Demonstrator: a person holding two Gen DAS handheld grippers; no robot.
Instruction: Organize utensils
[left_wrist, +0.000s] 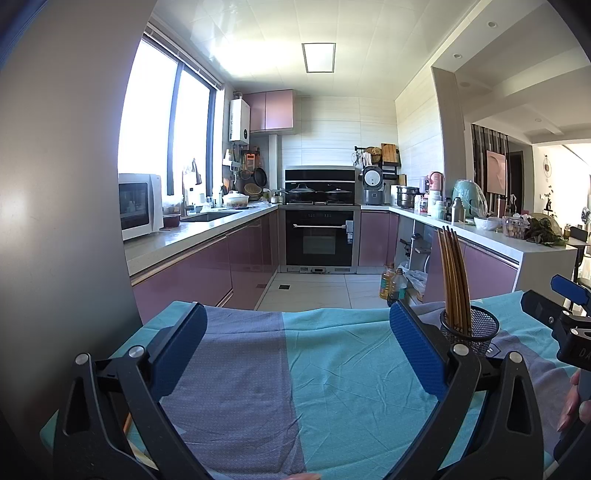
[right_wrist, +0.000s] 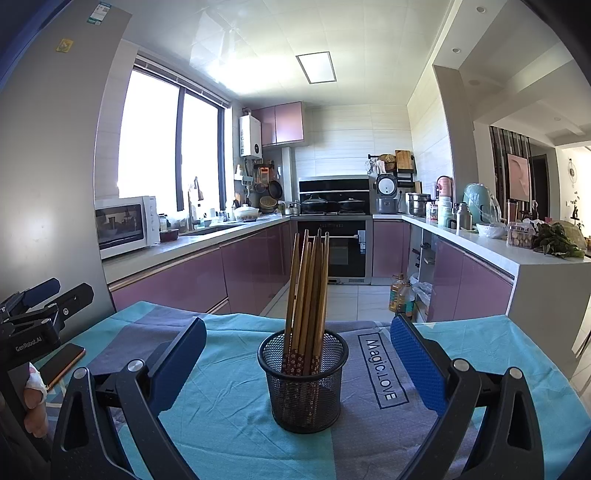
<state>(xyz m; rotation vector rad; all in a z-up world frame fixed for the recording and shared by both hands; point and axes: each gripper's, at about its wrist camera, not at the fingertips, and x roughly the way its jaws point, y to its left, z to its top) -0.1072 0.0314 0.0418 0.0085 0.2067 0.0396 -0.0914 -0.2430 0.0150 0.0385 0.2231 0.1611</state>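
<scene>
A black mesh cup (right_wrist: 303, 384) stands upright on the teal and grey cloth (right_wrist: 221, 406) and holds several wooden chopsticks (right_wrist: 306, 291), tips up. My right gripper (right_wrist: 298, 332) is open and empty, its blue pads either side of the cup, not touching it. In the left wrist view the same cup (left_wrist: 476, 330) with chopsticks (left_wrist: 455, 273) stands just right of my left gripper (left_wrist: 297, 314), which is open and empty over bare cloth (left_wrist: 332, 369). The right gripper's body (left_wrist: 565, 314) shows at that view's right edge.
A phone (right_wrist: 61, 363) lies on the cloth at the left, below the left gripper's body (right_wrist: 33, 317). A fridge wall (left_wrist: 62, 184) rises close on the left. Beyond the table edge are kitchen counters (right_wrist: 177, 247), an oven (right_wrist: 332, 251) and oil bottles (right_wrist: 400, 295) on the floor.
</scene>
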